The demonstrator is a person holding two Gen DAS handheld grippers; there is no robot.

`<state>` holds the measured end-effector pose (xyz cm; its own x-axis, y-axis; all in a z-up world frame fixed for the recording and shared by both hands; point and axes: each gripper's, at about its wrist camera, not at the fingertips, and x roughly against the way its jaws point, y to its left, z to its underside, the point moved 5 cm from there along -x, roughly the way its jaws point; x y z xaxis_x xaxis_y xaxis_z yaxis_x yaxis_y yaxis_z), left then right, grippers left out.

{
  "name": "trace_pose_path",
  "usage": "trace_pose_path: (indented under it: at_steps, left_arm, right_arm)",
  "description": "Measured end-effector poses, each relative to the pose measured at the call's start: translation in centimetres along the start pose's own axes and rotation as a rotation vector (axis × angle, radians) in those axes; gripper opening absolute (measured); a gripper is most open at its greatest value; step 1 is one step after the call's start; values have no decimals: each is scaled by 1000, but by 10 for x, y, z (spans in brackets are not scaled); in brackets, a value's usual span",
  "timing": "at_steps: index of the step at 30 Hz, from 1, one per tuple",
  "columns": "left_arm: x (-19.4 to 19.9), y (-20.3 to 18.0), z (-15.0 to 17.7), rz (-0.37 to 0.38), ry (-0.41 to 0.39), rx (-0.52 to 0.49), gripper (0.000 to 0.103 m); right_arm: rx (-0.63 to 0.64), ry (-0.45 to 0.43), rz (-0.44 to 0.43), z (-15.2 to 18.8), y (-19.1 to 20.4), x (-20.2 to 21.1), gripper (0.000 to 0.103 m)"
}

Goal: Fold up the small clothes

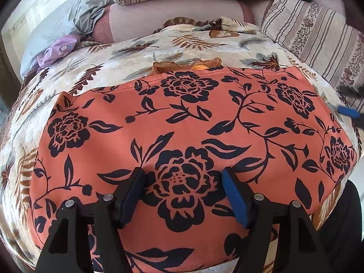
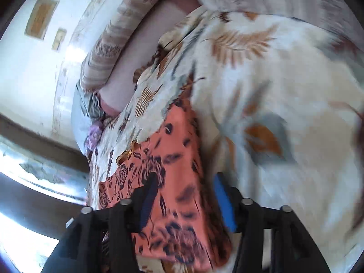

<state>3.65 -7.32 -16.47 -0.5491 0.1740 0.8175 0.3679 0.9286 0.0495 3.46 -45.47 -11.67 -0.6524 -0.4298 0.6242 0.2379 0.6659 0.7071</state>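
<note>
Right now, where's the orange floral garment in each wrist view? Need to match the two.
Left wrist: orange floral garment fills the centre and lower frame, spread flat on the leaf-print bedspread, under the open left claw.
Right wrist: garment lies lower centre-left, a blurred strip running up from the open right claw.
Shared landmark: the purple cloth beyond the garment's far left.

A leaf-print bedspread (image 1: 127,61) covers the bed, striped pillows (image 1: 318,38) behind (white wall (image 2: 27,72) sunlit).
</note>
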Motion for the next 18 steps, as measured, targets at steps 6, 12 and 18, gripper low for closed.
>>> trace_pose_path:
  at_steps: [6,12,18]
  left_arm:
    - [0,0,0,9,-5,9,73]
    - [-1,1,0,23,-17,10,74]
    - [4,6,-4,58,-2,32,74]
  right_arm:
    - [27,180,70,-51,6,-90,53]
    - [177,114,228,-60,36,-93,14]
    - [49,107,234,-60,11,-89,33]
